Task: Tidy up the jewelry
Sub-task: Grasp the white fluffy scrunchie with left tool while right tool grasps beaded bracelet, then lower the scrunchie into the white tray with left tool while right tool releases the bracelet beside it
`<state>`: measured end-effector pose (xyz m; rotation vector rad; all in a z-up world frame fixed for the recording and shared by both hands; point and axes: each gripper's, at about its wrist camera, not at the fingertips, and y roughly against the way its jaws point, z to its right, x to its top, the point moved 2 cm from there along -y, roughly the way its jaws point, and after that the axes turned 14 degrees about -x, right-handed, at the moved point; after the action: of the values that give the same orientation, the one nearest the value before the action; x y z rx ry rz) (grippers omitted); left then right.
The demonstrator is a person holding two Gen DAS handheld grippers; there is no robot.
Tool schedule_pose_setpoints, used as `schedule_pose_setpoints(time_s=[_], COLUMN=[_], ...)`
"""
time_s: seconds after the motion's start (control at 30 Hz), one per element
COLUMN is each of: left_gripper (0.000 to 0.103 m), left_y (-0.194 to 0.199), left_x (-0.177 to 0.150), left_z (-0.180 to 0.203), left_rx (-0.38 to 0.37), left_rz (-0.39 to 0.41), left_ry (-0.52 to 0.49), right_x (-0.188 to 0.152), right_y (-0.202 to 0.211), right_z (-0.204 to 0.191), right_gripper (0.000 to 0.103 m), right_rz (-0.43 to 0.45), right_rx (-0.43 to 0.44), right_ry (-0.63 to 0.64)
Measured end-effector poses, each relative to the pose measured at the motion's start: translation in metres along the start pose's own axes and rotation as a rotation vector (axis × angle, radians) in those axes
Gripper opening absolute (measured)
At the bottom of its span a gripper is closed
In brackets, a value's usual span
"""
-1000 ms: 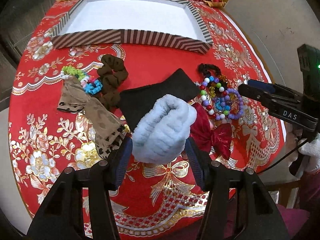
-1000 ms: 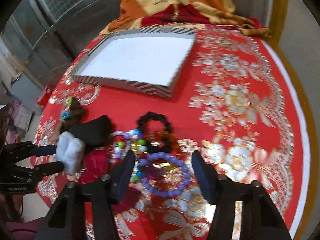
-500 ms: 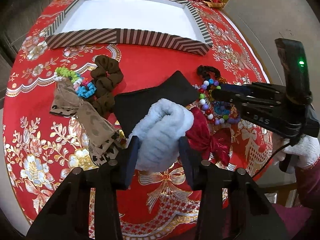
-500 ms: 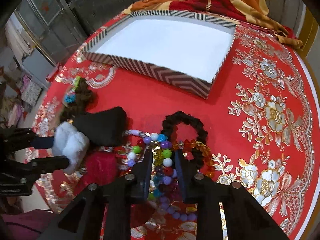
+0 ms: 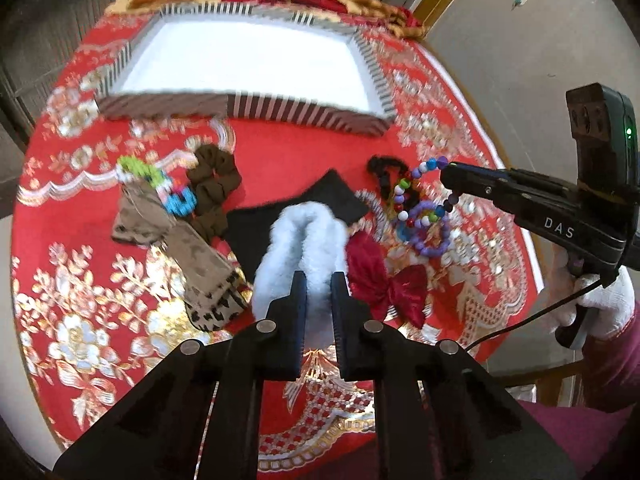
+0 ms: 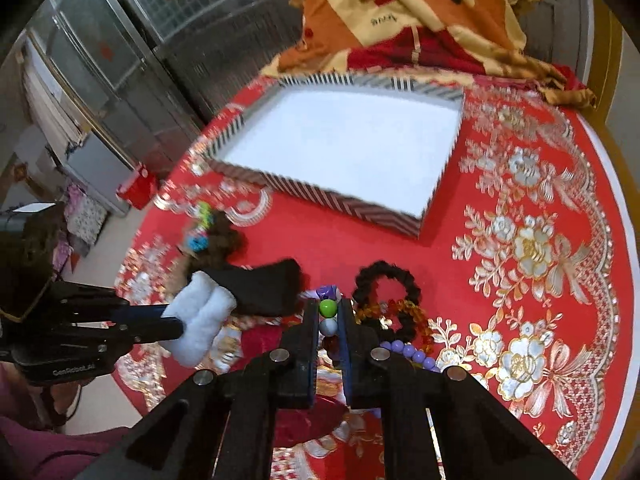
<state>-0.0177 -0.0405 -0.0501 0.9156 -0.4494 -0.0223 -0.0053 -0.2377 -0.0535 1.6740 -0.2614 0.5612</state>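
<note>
My left gripper (image 5: 319, 280) is shut on a pale blue fluffy hair band (image 5: 296, 232), which bulges out past both fingers just above the red tablecloth. In the right wrist view the same band (image 6: 200, 320) hangs from that gripper at the left. My right gripper (image 6: 329, 312) is shut on a multicoloured bead bracelet (image 6: 328, 308), with a green and a white bead pinched between the pads. From the left wrist view the bracelet (image 5: 404, 192) dangles in a loop below the right gripper (image 5: 446, 174). A striped tray (image 5: 304, 114) with a white floor lies behind.
On the cloth lie a black fabric piece (image 5: 280, 216), a red bow (image 5: 384, 276), a brown scrunchie (image 5: 214, 184), a tan spotted band (image 5: 192, 252), a green-blue bead bracelet (image 5: 160, 184), a purple bead bracelet (image 5: 430, 240) and a black scrunchie (image 6: 386, 276). A gloved hand (image 5: 604, 304) holds the right gripper.
Both grippers have shut: the left on the fluffy band, the right on the bead bracelet. Both have risen a little, and the bracelet now hangs off the cloth.
</note>
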Motion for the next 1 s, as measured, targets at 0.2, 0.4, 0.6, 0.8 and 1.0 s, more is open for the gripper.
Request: schedule_pose_setpoints(time_s=[0.2,0.4,0.6,0.8,1.0], left_gripper=[0.01,0.01,0.01,0.01,0.01], left_y=[0.027,0.046,0.054,0.032,0.004], left_x=[0.022,0.054,0.102,0.149,0.171], left_z=[0.01,0.005,-0.022,-0.064,-0.111], left_rx=[0.013,0.065,0.134,0.196,0.236], left_rz=[0.073,0.152,0.221,0.207,0.17], left_ry=[-0.031,-0.051,-0.034,0.025,0.117], right_x=[0.017,0.042,0.071,0.106,0.135], right_y=[0.029,0.039,0.03,0.005,-0.034], right_z=[-0.004,-0.008,-0.018,-0.034,-0.055], right_gripper=[0.009,0.009,0.009,0.009,0.009], right_rz=[0.074,0.117,0.132,0.128,0.094], right_rx=[0.006,-0.009,-0.022,-0.021,0.0], right_ry=[-0.007,0.004,0.033,0.065,0.108])
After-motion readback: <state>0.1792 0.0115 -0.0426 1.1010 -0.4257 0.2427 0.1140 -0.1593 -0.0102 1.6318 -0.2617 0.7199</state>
